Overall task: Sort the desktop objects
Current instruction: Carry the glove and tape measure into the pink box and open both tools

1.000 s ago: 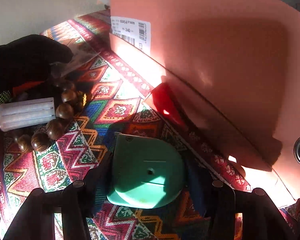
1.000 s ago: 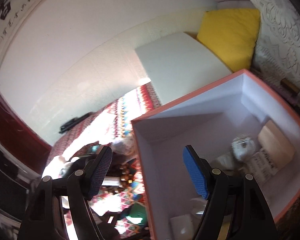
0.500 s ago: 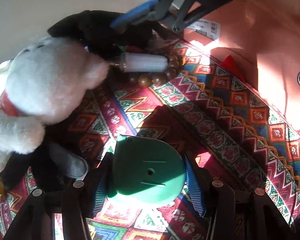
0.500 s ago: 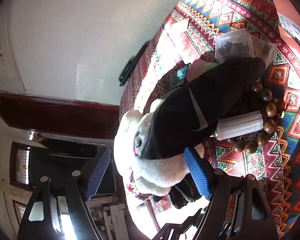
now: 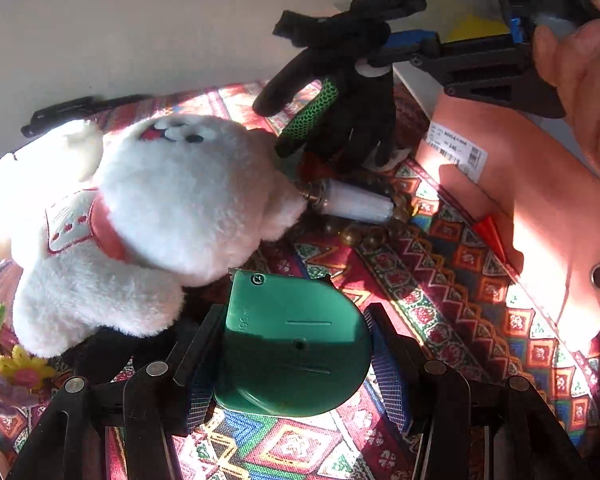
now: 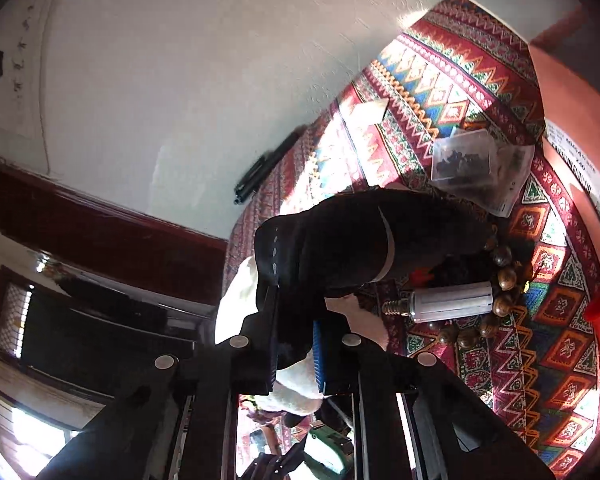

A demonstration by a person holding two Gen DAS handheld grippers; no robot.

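My left gripper [image 5: 292, 332] is shut on a green D-shaped plastic case [image 5: 296, 344], held just above the patterned cloth [image 5: 440, 320]. My right gripper [image 6: 296, 344] is shut on the cuff of a black glove [image 6: 340, 248]. In the left wrist view the glove [image 5: 340, 92] hangs from the right gripper [image 5: 384, 48] above the table, its fingers dangling with green mesh on one side. A white plush toy [image 5: 172, 208] lies to the left of the green case.
A white corn-style bulb [image 5: 352, 202] lies on a string of wooden beads [image 5: 360, 236] under the glove. A salmon box [image 5: 540, 184] with a red paper cone [image 5: 490, 232] stands right. A clear box [image 6: 464, 158] and black pen [image 6: 264, 172] lie farther back.
The right gripper came from over the box to the glove, shut on its cuff and raised it. The left gripper closed on the green case and turned left, bringing the plush into view.
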